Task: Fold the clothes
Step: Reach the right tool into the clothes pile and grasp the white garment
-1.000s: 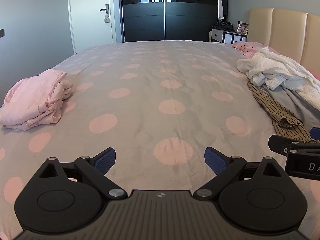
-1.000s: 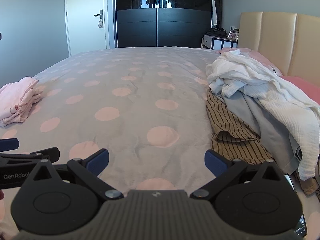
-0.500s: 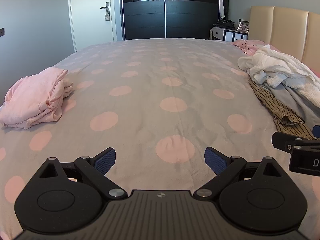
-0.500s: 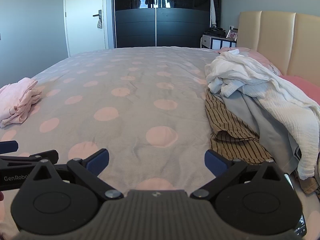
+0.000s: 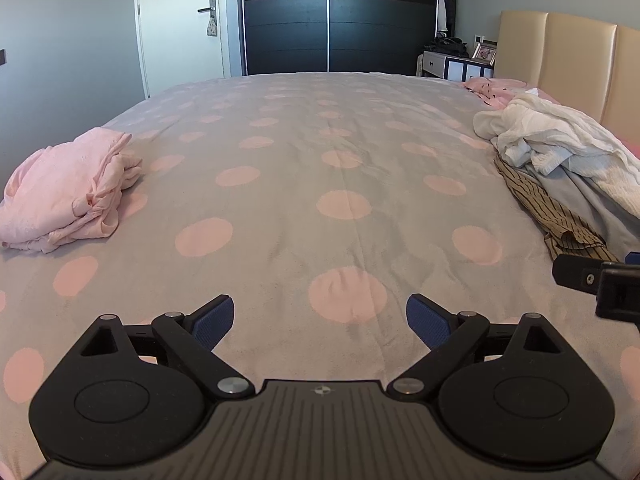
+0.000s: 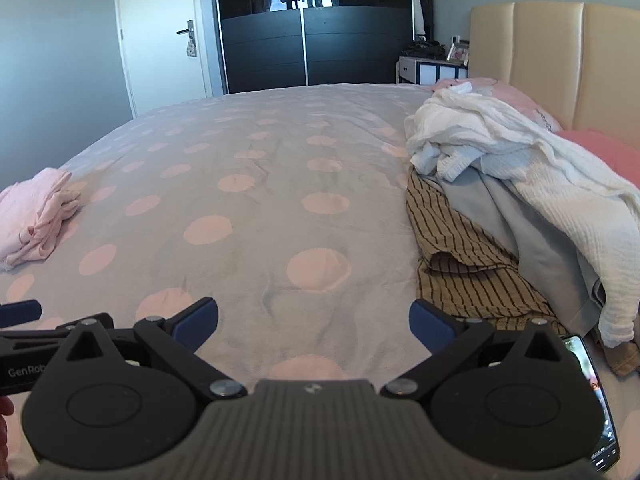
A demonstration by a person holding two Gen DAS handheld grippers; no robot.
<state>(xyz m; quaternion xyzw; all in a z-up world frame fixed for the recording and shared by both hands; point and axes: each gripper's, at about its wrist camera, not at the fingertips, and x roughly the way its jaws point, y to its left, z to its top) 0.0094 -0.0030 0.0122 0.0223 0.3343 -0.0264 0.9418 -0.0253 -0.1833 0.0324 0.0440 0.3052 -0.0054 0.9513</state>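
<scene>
A folded pink garment lies at the left of the grey bed cover with pink dots; it also shows in the right wrist view. A pile of unfolded clothes lies at the right: a white crinkled garment on top, a grey one under it, and a brown striped shirt at the pile's near edge. My left gripper is open and empty above the near part of the bed. My right gripper is open and empty, just left of the striped shirt.
A phone lies on the bed at the near right. A beige headboard stands on the right, pink pillows before it. A dark wardrobe, a white door and a nightstand stand at the far side.
Both grippers have moved slightly; the views have shifted a little, with the clothes pile sliding right in the left wrist view. Both stay open and empty.
</scene>
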